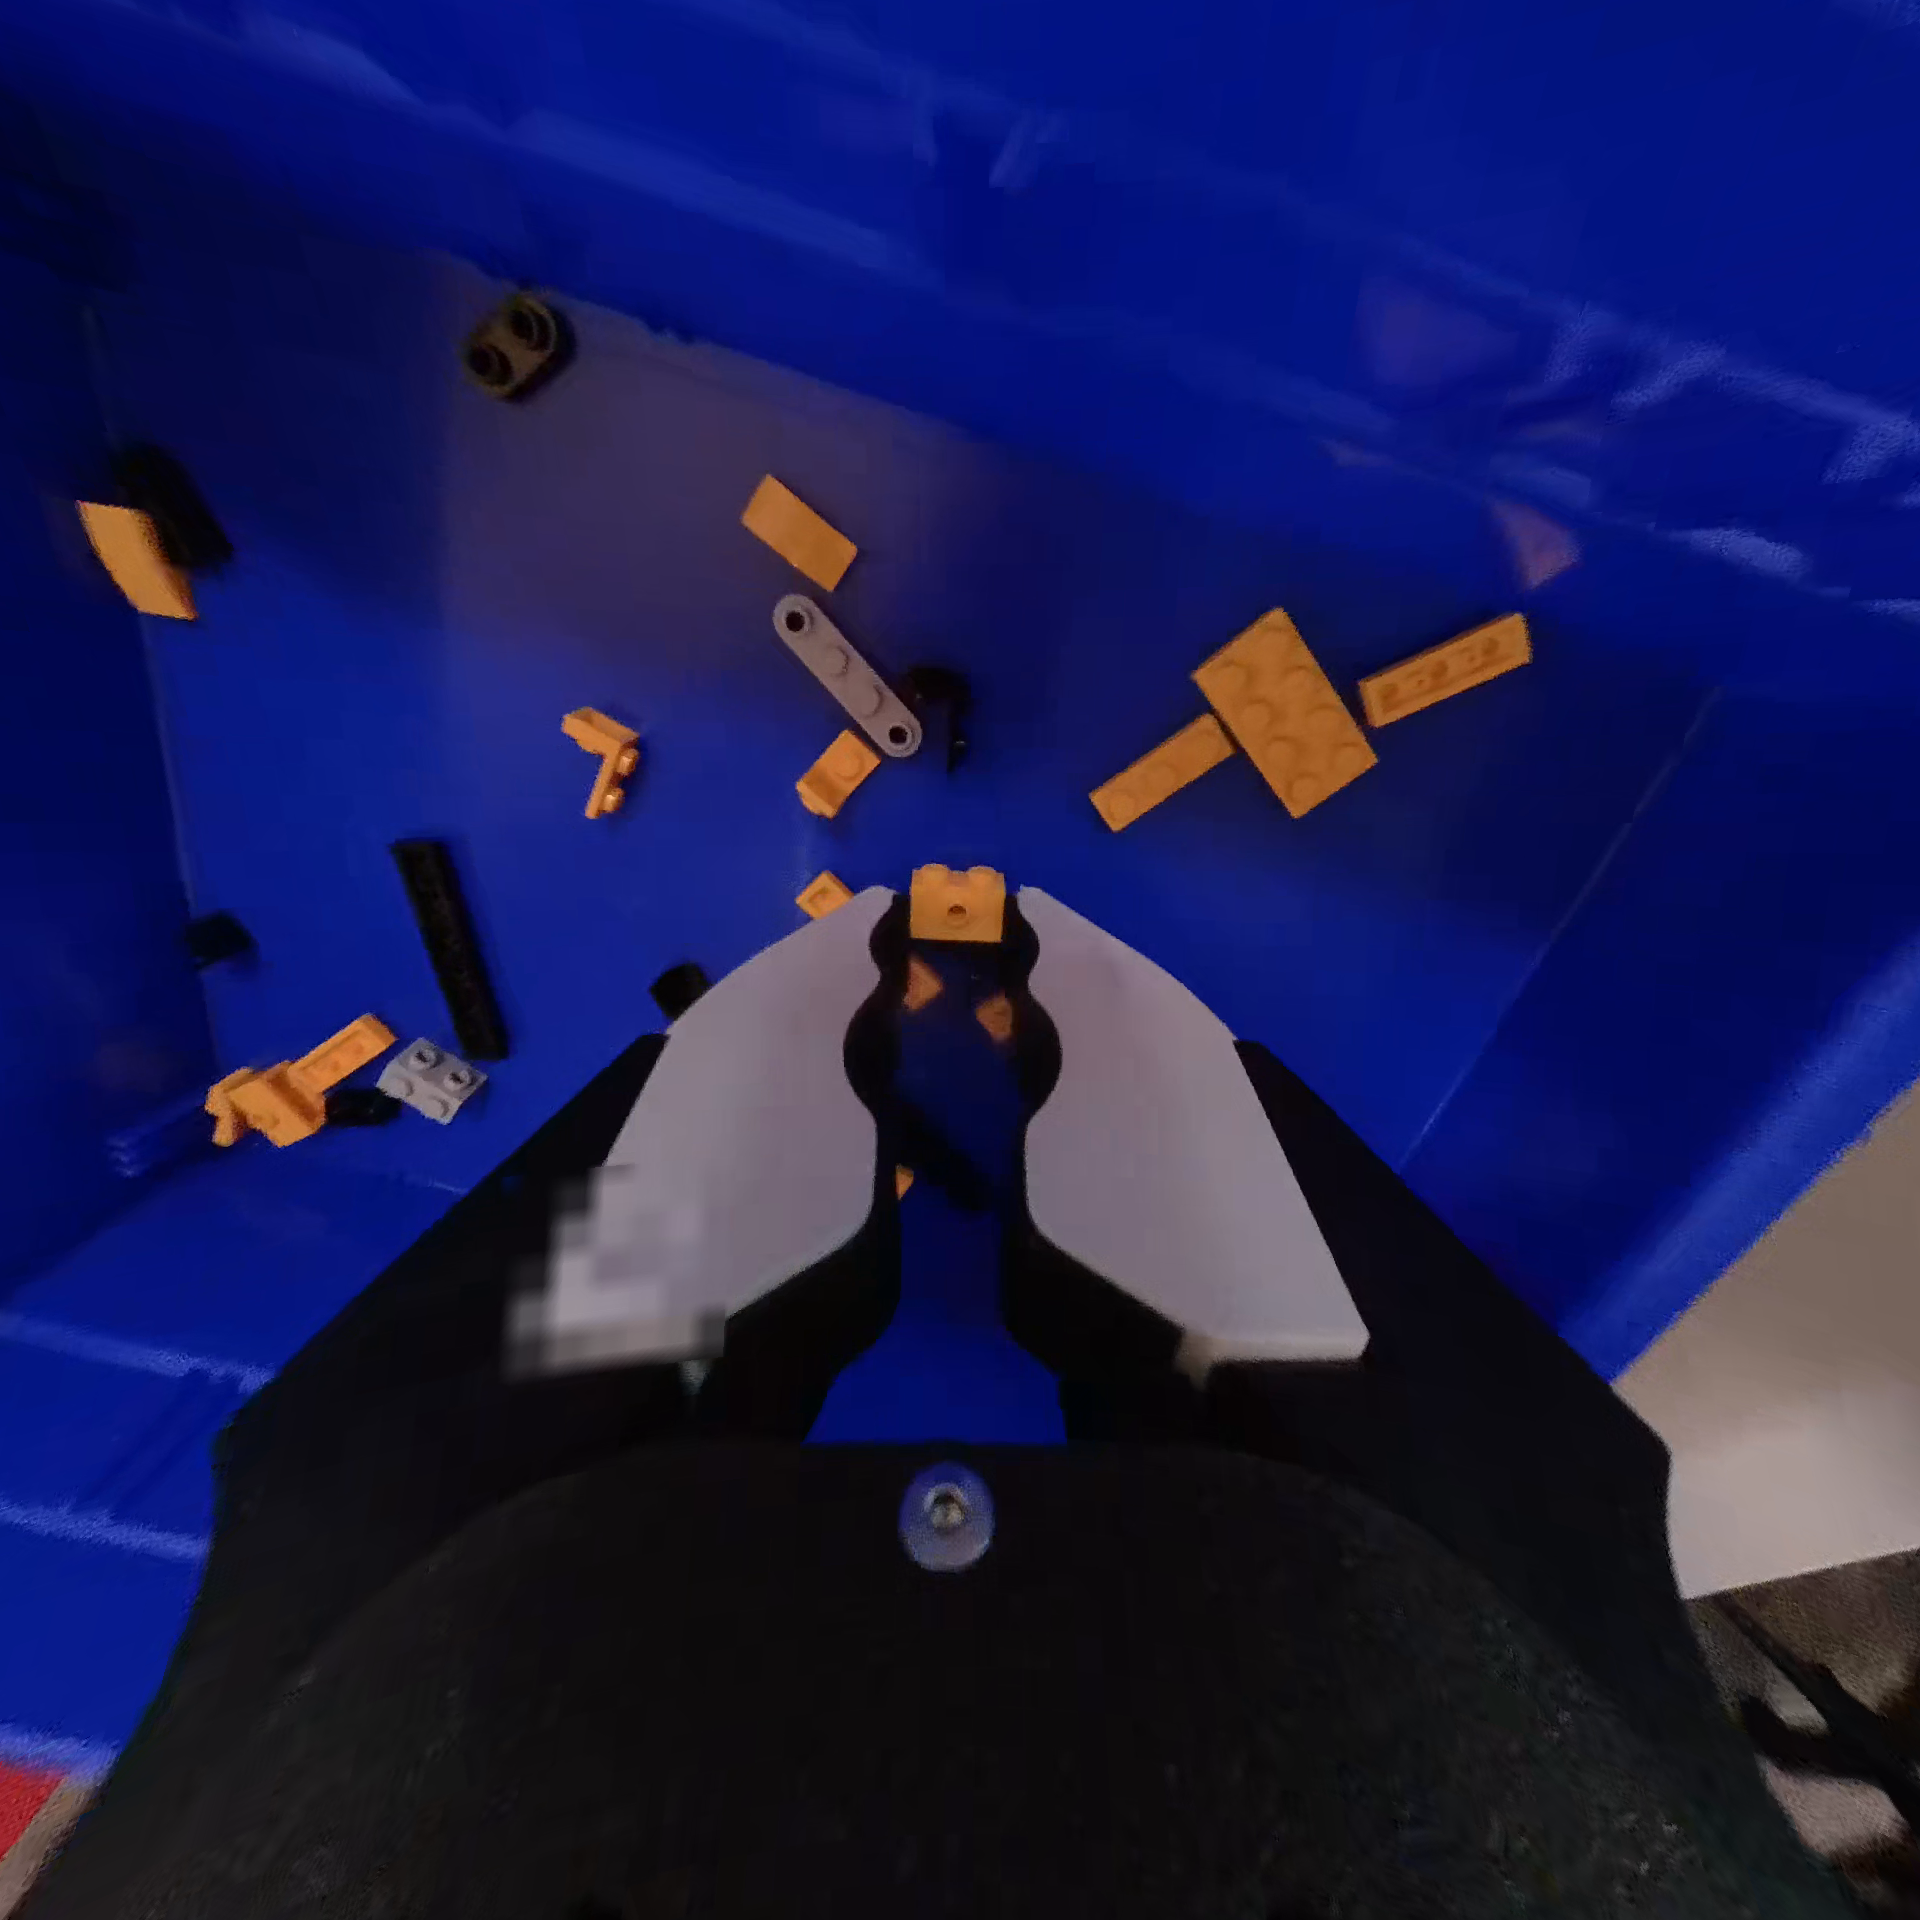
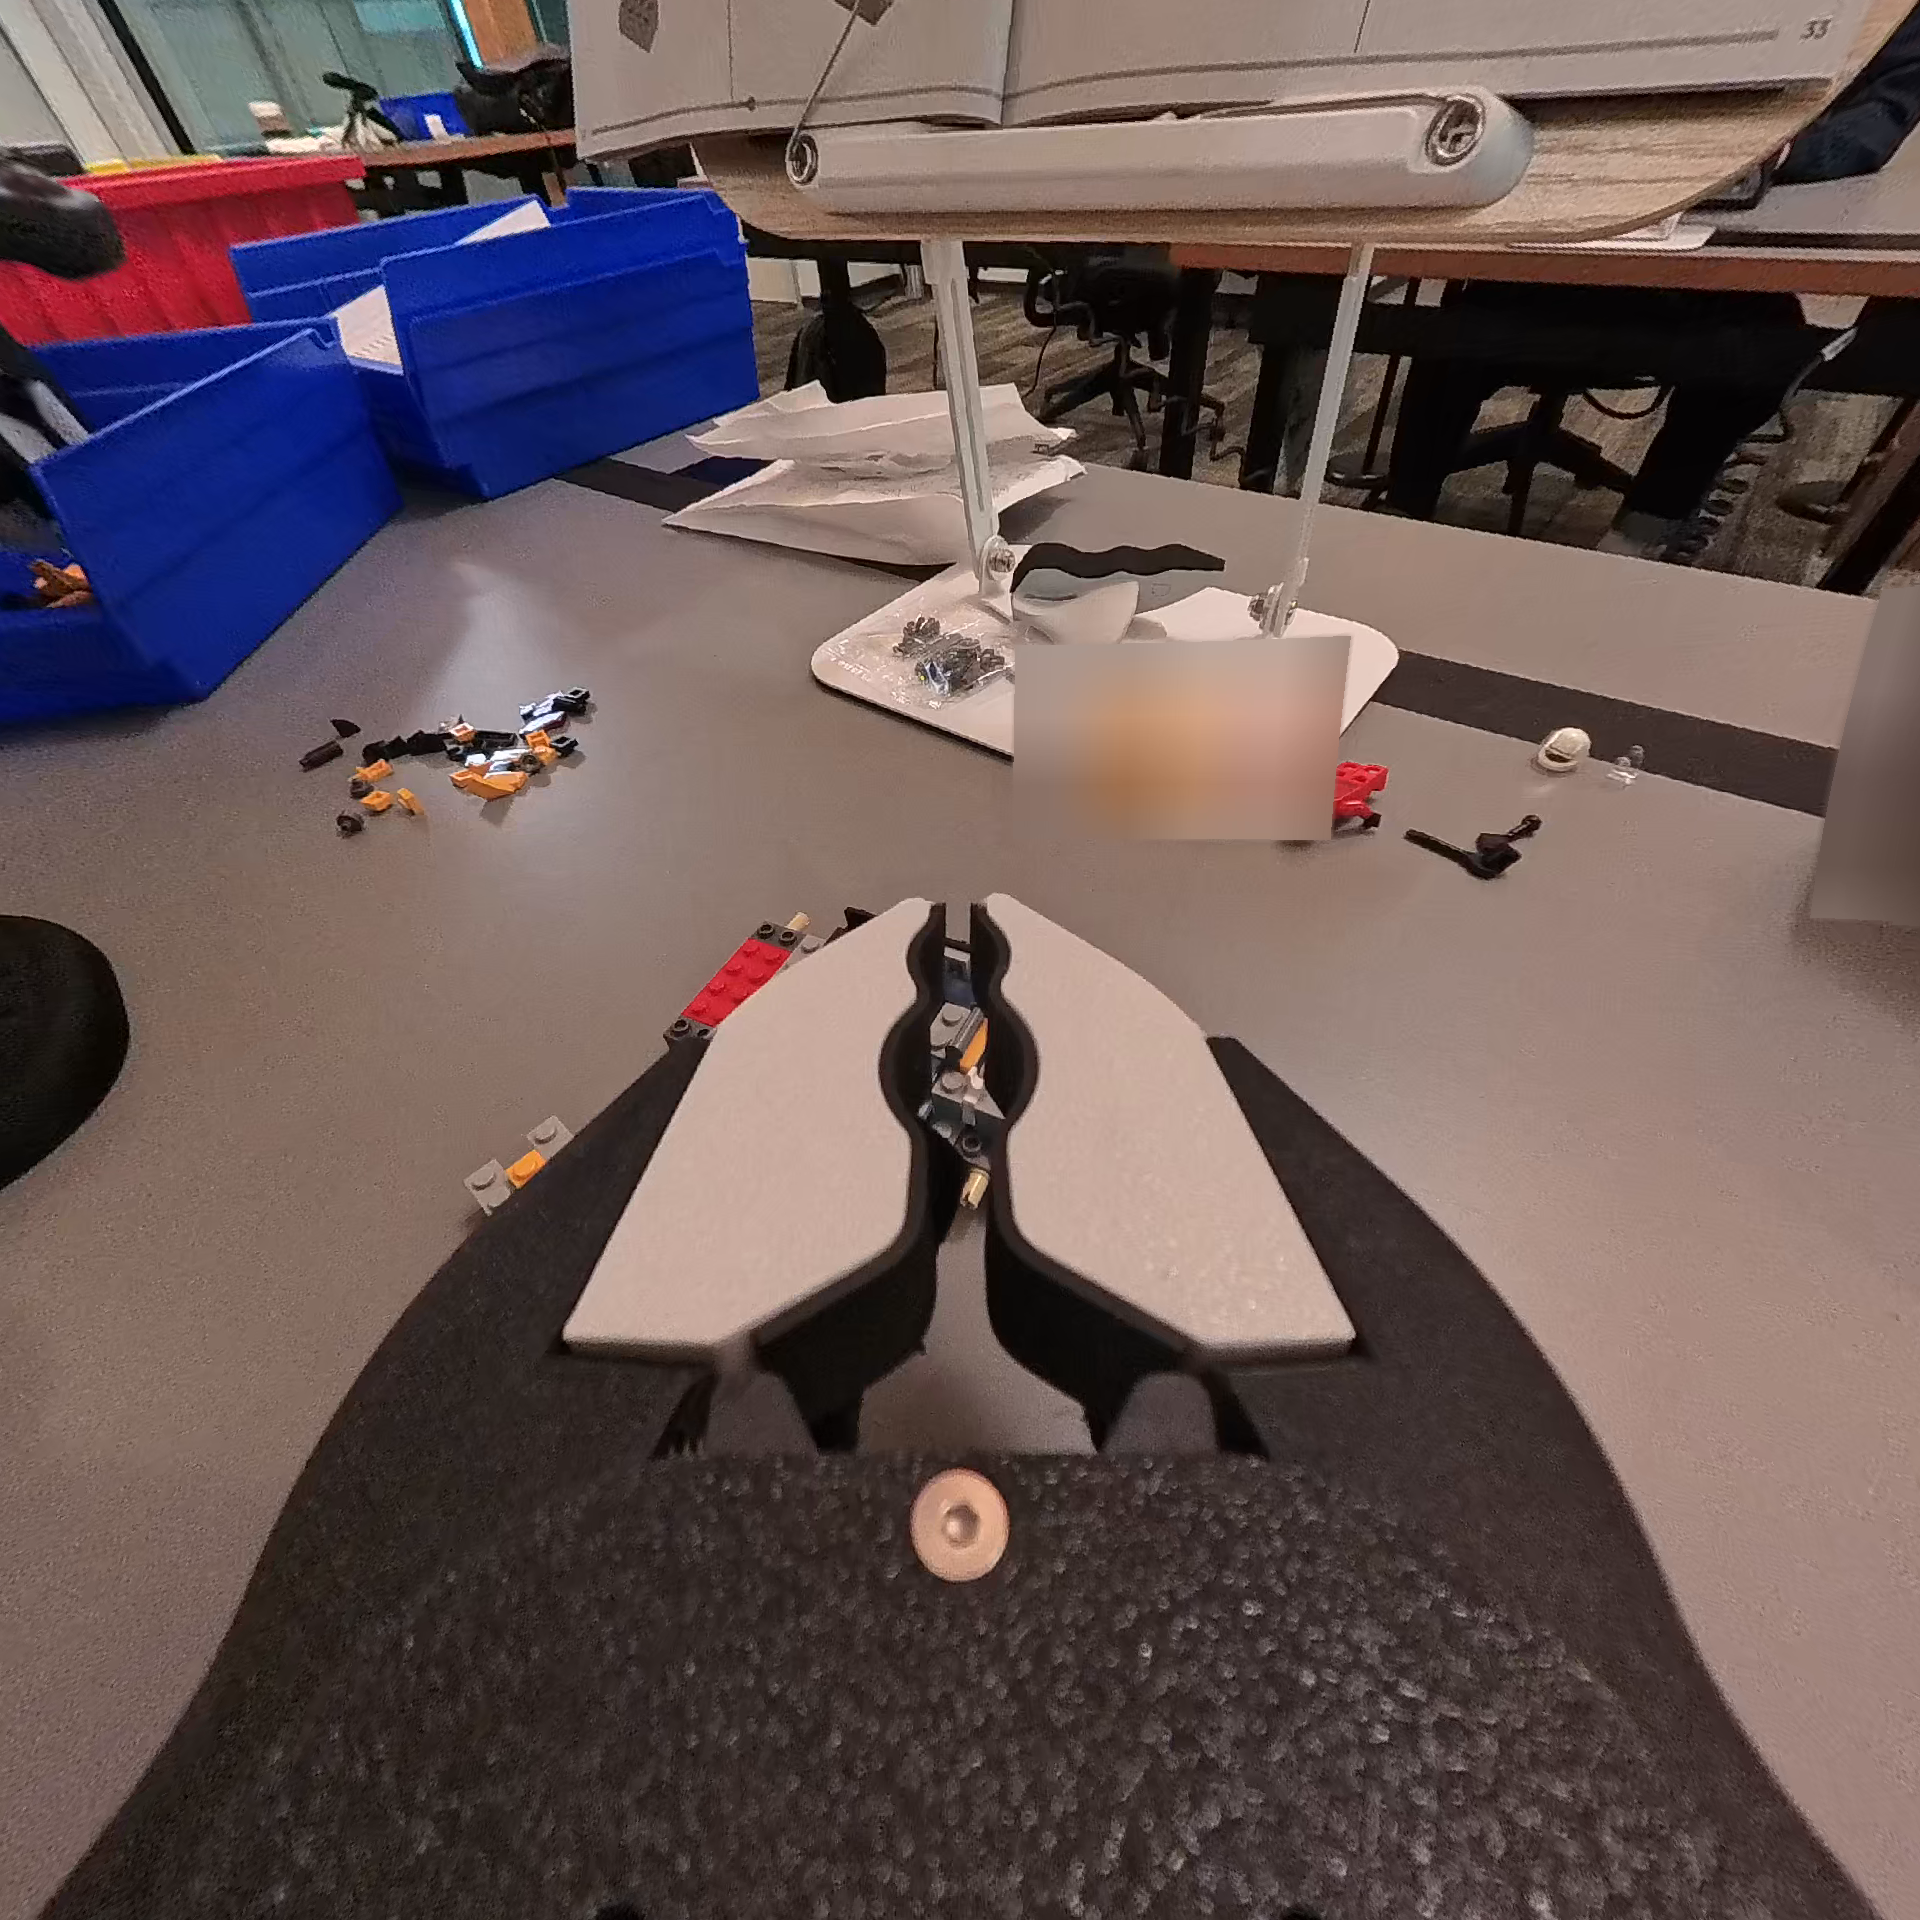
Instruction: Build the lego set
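My left gripper (image 1: 957, 914) is inside a blue bin (image 1: 1351, 343) and is shut on a small orange brick (image 1: 957, 902) held at its fingertips above the bin floor. Loose orange, grey and black pieces lie on the bin floor, among them an orange 2x4 plate (image 1: 1284, 711) and a grey link plate (image 1: 846, 673). My right gripper (image 2: 958, 920) is low over the grey table (image 2: 1558, 1091) and is shut on a partly built lego model (image 2: 961, 1070) of grey, dark and orange parts; a red plate (image 2: 740, 977) of it shows left of the fingers.
A pile of small orange and black pieces (image 2: 457, 758) lies on the table to the left. Blue bins (image 2: 561, 332) and a red bin (image 2: 187, 239) stand at the back left. A white stand (image 2: 1122, 623) holds an instruction booklet ahead. Red (image 2: 1356, 790) and black pieces (image 2: 1475, 847) lie to the right. The tips of one gripper are about 60 centimeters away from the tips of the other. To the grey link plate (image 1: 846, 673): left tips about 4 centimeters, right tips about 55 centimeters.
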`<state>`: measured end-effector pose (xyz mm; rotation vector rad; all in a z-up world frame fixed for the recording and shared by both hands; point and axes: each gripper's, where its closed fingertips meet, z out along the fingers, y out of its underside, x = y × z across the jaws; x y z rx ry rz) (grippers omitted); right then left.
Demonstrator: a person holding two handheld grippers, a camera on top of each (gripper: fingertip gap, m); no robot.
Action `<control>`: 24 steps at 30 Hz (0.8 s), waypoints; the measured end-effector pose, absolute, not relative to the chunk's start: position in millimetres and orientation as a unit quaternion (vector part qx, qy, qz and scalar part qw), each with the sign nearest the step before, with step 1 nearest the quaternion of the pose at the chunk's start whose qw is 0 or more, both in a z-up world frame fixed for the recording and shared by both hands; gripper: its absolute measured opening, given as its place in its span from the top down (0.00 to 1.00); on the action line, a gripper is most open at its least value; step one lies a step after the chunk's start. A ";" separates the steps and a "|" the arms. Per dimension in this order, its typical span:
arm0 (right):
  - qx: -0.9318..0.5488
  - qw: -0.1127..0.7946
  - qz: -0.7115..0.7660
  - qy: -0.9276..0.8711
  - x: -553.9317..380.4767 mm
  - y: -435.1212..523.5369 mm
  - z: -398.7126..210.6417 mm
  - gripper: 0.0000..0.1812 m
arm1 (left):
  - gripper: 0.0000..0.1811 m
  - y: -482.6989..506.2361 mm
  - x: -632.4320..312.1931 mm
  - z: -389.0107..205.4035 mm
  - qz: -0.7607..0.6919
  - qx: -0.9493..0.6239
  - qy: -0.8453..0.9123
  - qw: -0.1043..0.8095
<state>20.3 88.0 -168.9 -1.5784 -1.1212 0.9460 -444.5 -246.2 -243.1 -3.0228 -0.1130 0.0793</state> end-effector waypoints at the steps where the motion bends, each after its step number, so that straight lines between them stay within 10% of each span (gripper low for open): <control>1: -0.645 0.474 0.387 -0.458 20.4 88.0 -168.8 0.98 | 0.91 -242.4 -442.4 -232.9 0.033 -0.996 -0.033 0.080; 9: -0.637 0.480 0.398 -0.453 20.4 87.6 -163.4 0.98 | 0.91 -144.0 -232.4 -128.5 -0.101 -0.914 0.151 0.363; 24: -0.633 0.593 0.337 -0.367 54.2 127.3 -131.9 0.96 | 0.91 -52.5 4.4 -230.6 -0.151 -0.862 0.298 0.382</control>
